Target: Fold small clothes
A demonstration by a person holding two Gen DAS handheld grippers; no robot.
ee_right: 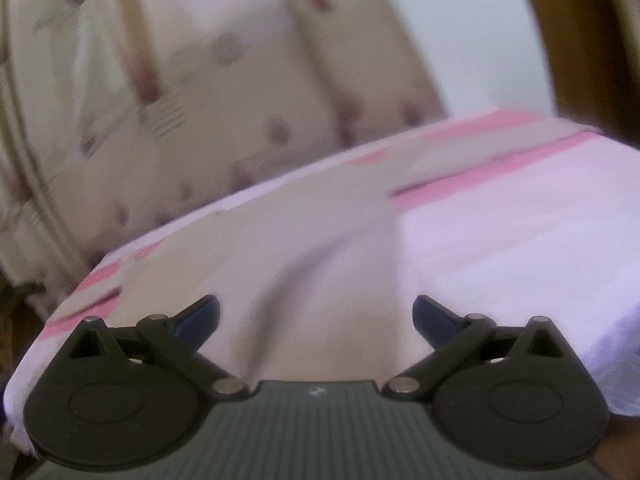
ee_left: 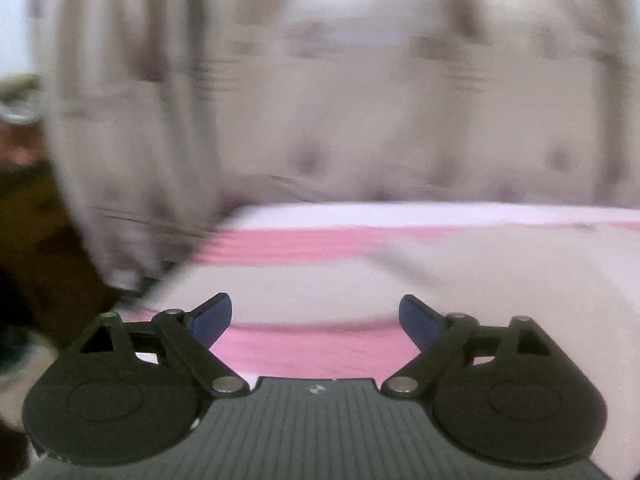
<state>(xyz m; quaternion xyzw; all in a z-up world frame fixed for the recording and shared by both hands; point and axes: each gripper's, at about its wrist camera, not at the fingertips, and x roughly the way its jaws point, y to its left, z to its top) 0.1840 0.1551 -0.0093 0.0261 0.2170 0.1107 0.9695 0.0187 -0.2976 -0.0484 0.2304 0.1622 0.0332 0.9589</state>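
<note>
A white cloth with pink stripes (ee_left: 400, 272) lies spread flat, blurred by motion. My left gripper (ee_left: 316, 316) is open and empty just above its near part, over a pink stripe. In the right wrist view the same cloth (ee_right: 500, 240) has a folded flap (ee_right: 320, 248) running down toward the camera. My right gripper (ee_right: 316, 318) is open and empty, its blue fingertips (ee_right: 200, 316) on either side of that flap's near end. I cannot tell whether either gripper touches the cloth.
A cream patterned cushion or sofa back (ee_left: 320, 120) rises behind the cloth, also in the right wrist view (ee_right: 160, 100). Dark brown wood (ee_left: 36, 220) shows at left and a brown wooden post (ee_right: 580, 40) at upper right. A pale wall (ee_right: 460, 40) lies beyond.
</note>
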